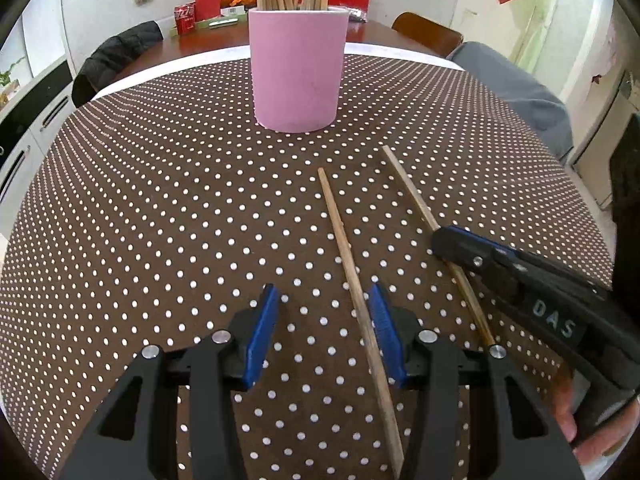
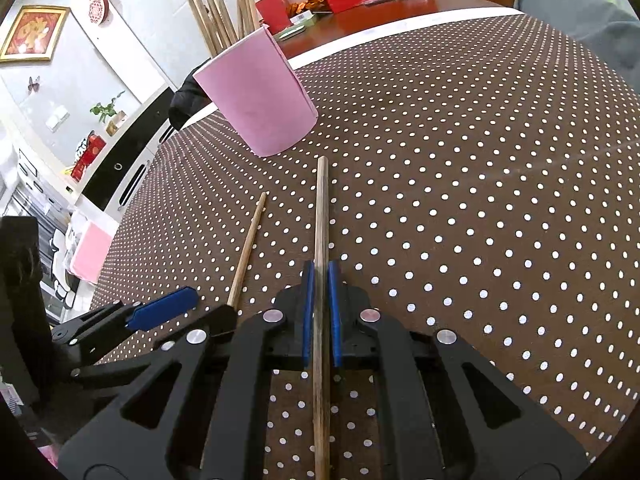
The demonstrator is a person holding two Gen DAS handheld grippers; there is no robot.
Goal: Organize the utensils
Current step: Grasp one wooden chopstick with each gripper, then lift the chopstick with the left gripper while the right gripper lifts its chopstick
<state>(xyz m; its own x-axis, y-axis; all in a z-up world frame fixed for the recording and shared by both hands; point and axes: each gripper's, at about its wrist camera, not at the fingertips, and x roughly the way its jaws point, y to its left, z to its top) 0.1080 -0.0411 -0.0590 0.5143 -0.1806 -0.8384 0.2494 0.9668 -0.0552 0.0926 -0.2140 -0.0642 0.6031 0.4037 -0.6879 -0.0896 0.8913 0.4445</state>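
A pink cup (image 1: 296, 68) holding several wooden chopsticks stands on the dotted tablecloth; it also shows in the right wrist view (image 2: 260, 104). Two loose chopsticks lie on the cloth. My left gripper (image 1: 324, 300) is open, with one chopstick (image 1: 352, 276) lying between its jaws close to the right pad. My right gripper (image 2: 320, 276) is shut on the other chopstick (image 2: 322, 216), which also shows in the left wrist view (image 1: 408, 188). The left gripper's blue pad (image 2: 164, 312) and its chopstick (image 2: 248, 244) show in the right wrist view.
The brown dotted tablecloth (image 1: 160, 200) covers a round table. Behind it is a wooden table (image 1: 224, 36) with red boxes and chairs. A grey-clad arm (image 1: 516, 88) rests at the right edge. Cabinets stand at the left.
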